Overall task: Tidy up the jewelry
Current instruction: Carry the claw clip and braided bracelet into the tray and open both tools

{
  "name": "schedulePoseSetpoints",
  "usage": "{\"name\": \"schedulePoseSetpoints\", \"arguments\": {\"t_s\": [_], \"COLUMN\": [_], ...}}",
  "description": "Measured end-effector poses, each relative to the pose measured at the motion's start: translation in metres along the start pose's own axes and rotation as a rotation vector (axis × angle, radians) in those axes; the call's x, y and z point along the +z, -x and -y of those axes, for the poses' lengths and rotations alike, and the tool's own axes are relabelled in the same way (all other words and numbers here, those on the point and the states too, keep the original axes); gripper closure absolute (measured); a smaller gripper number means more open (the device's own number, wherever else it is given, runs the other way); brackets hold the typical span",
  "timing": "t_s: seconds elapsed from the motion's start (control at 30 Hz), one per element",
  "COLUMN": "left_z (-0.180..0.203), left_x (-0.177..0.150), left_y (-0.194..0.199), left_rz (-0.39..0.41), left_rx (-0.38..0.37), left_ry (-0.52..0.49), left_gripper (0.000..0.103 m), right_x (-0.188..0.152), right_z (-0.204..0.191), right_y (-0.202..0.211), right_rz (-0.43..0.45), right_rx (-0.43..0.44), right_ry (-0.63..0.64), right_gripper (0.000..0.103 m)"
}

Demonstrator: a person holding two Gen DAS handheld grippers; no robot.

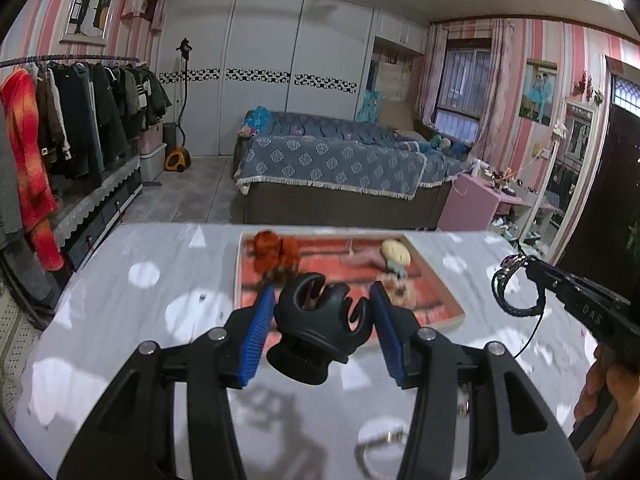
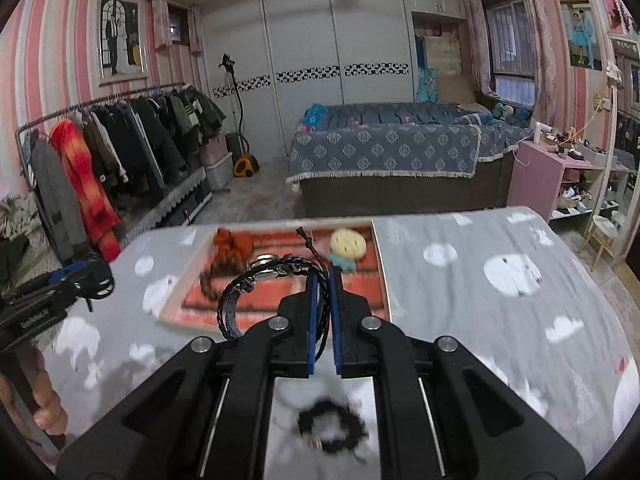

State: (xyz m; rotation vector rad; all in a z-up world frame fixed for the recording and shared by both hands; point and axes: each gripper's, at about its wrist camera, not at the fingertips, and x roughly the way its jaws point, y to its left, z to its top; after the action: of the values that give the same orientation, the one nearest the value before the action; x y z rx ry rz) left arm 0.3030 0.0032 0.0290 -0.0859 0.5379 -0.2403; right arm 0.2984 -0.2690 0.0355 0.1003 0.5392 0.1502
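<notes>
My left gripper (image 1: 322, 304) is shut on a black claw hair clip (image 1: 316, 328) and holds it above the table, near the front of a shallow tray (image 1: 452, 304) with a red brick-pattern lining. My right gripper (image 2: 324, 280) is shut on a black braided bracelet (image 2: 256, 284) with a metal charm, over the tray's (image 2: 380, 264) near edge; it also shows in the left wrist view (image 1: 516, 288). In the tray lie an orange scrunchie (image 1: 276, 252) and a small doll hair tie with a yellow head (image 1: 396, 252).
A black scrunchie (image 2: 332, 424) lies on the grey patterned tablecloth (image 2: 480, 300) below my right gripper. A metal ring (image 1: 380, 440) lies on the cloth near my left gripper. Beyond the table are a bed (image 1: 332, 168) and a clothes rack (image 1: 72, 120).
</notes>
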Motion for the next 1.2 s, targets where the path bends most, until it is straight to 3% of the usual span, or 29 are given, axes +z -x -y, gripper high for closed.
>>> {"name": "schedulePoseSetpoints", "arguments": {"t_s": [0.43, 0.87, 1.2], "left_z": [-0.005, -0.03, -0.046], "left_x": [0.035, 0.007, -0.007], "left_y": [-0.118, -0.198, -0.217], "left_rz": [-0.034, -0.157, -0.201], "left_rx": [0.012, 0.081, 0.115], "left_ry": [-0.008, 0.009, 0.02], "left_gripper": [0.054, 0.054, 0.054], "right_x": [0.042, 0.01, -0.006], "right_z": [0.005, 0.011, 0.014], "right_y": [-0.115, -0.185, -0.213], "right_rz": [-0.013, -0.12, -0.184], "right_rx": [-0.05, -0.123, -0.129], "right_ry": [-0.012, 0.009, 0.012], "right_gripper": [0.096, 0.096, 0.096]}}
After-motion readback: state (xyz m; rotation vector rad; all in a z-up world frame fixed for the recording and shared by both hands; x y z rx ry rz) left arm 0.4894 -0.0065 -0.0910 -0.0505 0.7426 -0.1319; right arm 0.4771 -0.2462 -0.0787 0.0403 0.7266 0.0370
